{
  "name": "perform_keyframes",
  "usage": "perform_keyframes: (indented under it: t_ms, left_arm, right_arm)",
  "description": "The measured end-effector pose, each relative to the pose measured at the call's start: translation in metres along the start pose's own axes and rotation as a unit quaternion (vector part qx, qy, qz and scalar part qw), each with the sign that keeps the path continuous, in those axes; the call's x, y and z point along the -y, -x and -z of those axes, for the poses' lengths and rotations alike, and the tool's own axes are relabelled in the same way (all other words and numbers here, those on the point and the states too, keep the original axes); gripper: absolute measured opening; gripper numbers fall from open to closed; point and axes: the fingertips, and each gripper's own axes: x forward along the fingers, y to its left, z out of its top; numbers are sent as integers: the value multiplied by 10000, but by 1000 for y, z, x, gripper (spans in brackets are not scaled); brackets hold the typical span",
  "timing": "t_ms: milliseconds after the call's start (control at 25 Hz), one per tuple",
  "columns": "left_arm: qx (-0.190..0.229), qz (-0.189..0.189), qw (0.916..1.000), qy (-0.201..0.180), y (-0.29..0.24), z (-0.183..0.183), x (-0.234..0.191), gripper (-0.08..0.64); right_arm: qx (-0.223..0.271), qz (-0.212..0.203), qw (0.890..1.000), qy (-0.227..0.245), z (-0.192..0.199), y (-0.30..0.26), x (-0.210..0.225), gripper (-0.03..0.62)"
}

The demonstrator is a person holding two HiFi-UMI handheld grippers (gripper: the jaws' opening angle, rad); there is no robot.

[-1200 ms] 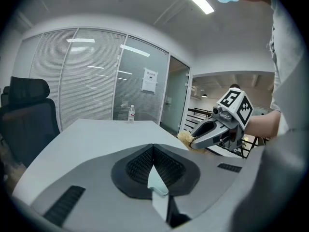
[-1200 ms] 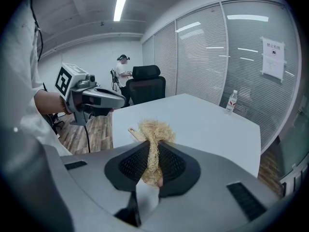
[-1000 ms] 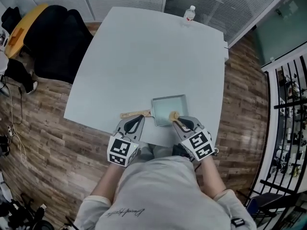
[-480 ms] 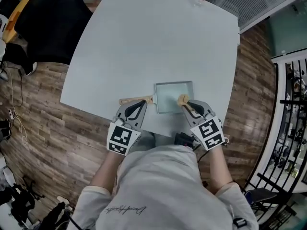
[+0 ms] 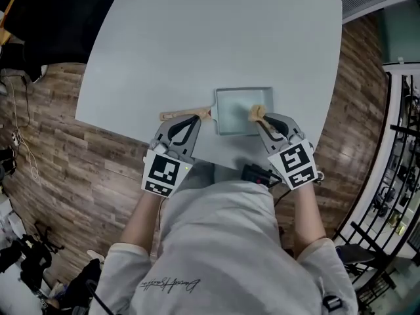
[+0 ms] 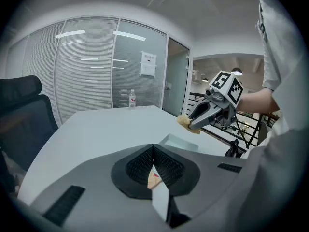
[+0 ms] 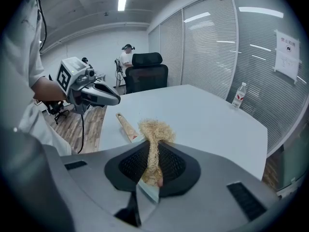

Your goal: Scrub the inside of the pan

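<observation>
Pan (image 5: 235,107) sits near the surface's (image 5: 197,38) front edge, left gripper (image 5: 194,119) fingers clamped on its handle (image 5: 172,116), right gripper (image 5: 264,119) fingers pinching the scrubber (image 5: 256,113) at the pan's right side: pin the handle, press flat, overlap strokes into corners.

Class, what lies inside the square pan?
Only the fibrous scrubber, gripped by the right claw, at the pan's right side; elsewhere bare. The scrubber covers the bottom beneath it.

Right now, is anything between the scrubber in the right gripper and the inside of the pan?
Nothing visible does. The pan is bare inside, and the scrubber clamped in the right gripper is at its right rim.
</observation>
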Motion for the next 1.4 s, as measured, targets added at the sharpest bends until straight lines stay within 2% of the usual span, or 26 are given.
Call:
perform_keyframes:
  t_ms: [520,640,760,920,1040,1120,1280,1400]
  left_arm:
    - [-501,281,9976,-381,-12,31,-6,14]
    - [-777,372,9945,-591,-14,42,-9,14]
    - [-1046,554,9881,-984,-17,52,-10,19]
    - [-1473,847,9696,-1758,-24,65,-4,86]
    - [-1830,1177,9493,-2267,-28,81,1,171]
    - [-2066,1297,9366,-2515,-31,92,-1,195]
    - [-2449,1431,9137,-2909,-38,108,-5,209]
    - [-2627,1484,9013,-3108,-43,118,-10,209]
  right_arm:
    - [-313,-220,9986,357,13,-26,-6,67]
    - [-421,-297,9979,387,17,-33,-9,67]
    - [-505,-344,9971,457,18,-41,-7,67]
    - [-641,-407,9945,719,20,-48,-4,67]
    - [-734,-469,9918,937,21,-56,-5,67]
    - [-792,-521,9896,1086,21,-62,-6,67]
    - [-937,-591,9835,1428,23,-71,-6,67]
    - [-1059,-639,9765,1767,22,-82,-7,67]
